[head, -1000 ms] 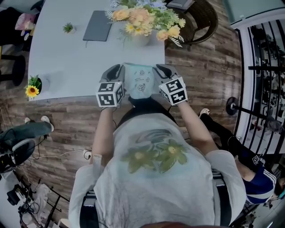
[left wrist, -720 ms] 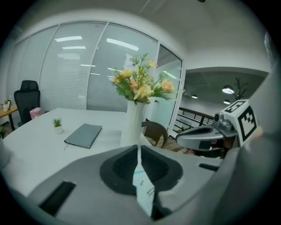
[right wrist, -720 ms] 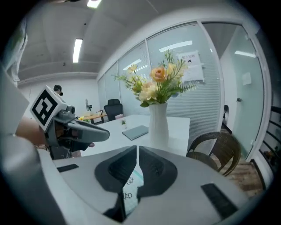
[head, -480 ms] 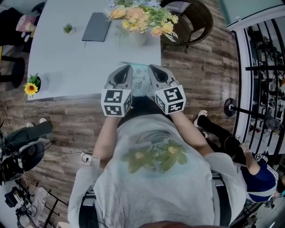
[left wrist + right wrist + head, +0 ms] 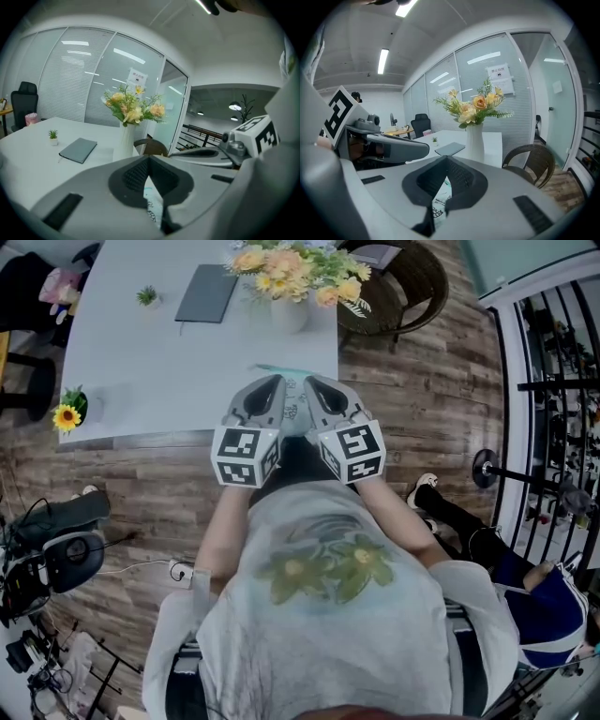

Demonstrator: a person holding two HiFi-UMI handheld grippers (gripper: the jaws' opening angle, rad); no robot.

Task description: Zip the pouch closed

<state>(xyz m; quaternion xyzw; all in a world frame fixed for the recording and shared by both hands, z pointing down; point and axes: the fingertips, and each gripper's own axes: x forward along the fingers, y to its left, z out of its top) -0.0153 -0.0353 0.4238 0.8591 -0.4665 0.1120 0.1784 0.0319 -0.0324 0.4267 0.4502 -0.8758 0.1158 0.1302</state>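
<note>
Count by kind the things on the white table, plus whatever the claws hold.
Pouch: 1, pinched by left claw and right claw
Flower vase: 1
Notebook: 1
Potted plants: 2, a green sprig and a sunflower
Total: 5

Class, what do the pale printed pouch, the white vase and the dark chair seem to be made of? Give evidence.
Pale mint printed pouch: thin fabric or soft plastic, matte; it pinches flat. White vase: probably ceramic, smooth, softly glossy. Dark brown chair: woven wicker or rattan; weave visible.
</note>
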